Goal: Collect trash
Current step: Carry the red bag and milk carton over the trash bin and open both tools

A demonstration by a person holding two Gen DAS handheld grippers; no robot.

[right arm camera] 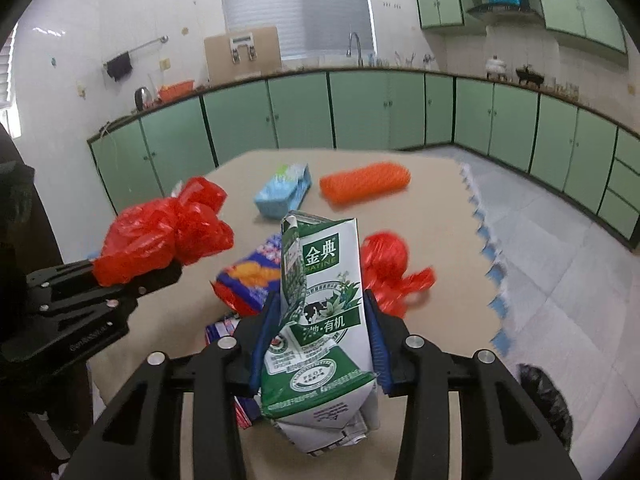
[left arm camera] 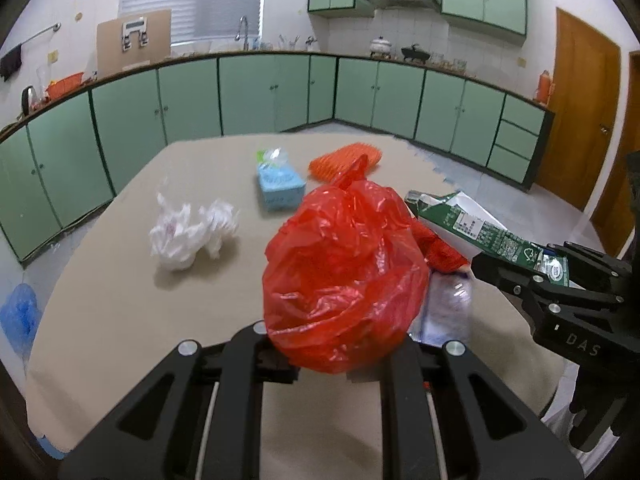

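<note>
The left claw (left arm camera: 340, 360) was seen pinching a crumpled red plastic bag (left arm camera: 344, 276), its jaws nearly pressed together on the thin film, with the bag lifted clear of the beige surface (left arm camera: 120, 320). The right claw (right arm camera: 320, 344) was closed on a green-and-white milk carton (right arm camera: 324, 312), the blue pads (right arm camera: 376, 344) pressing its dented sides and the carton held upright above the surface.

Other trash was left lying: a wad of white plastic (left arm camera: 192, 232) to the left, a blue tissue pack (right arm camera: 284, 192) and an orange mesh sponge (right arm camera: 366, 182) towards the far edge, a blue-and-orange snack wrapper (right arm camera: 252, 276) just beyond the carton, and a knot of red plastic strip (right arm camera: 388, 272) to its right. What looked like a black bin bag (right arm camera: 540, 392) was visible on the floor by the near right corner, though this could not be told for certain.

The step in hand was judged to be carrying both items away to a bin. The carton's grip would best be kept steady, since further crushing might let the carton slip. The loose bag would need to be kept from snagging the carton close beside it.
</note>
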